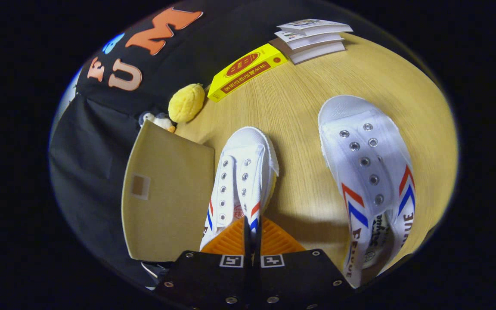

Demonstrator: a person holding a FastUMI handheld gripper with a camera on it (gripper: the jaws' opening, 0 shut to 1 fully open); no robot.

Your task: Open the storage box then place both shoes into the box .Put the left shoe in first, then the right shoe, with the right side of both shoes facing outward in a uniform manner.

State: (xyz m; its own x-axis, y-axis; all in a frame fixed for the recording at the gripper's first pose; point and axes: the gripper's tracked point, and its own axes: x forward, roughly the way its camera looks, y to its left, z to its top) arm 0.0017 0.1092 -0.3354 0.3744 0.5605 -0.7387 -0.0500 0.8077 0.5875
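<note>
Gripping the near shoe (pixel 243 181), the jaws (pixel 252 234) stand almost fully together, the two fingers (pixel 230 241) pinching what looks like the rim of its heel opening between them; the exact contact is hidden behind the fingers. This white canvas shoe, with red and blue stripes on its sides and two rows of metal eyelets without laces, stretches straight ahead of the jaws: its long axis runs away from them, heel at the fingers and rounded toe pointing forward toward the far side of the surface (pixel 299 112).

The second shoe (pixel 368 172) lies well to the right of the jaws, apart from the first with bare wood between. Its long axis runs roughly parallel, leaning a little, with the toe ahead and the open heel end back beside the jaws, so both toes point the same way.

Just to the left of the held shoe, touching or nearly touching its side, sits the tan flap (pixel 166 198) of the storage box, a small paler patch on it. Beyond the flap, ahead and left of the jaws, are a yellow plush ball (pixel 186 102) and a small white toy (pixel 157 121). Farther ahead lie a yellow carton (pixel 246 71) set at a slant and a stack of booklets (pixel 312 38).
</note>
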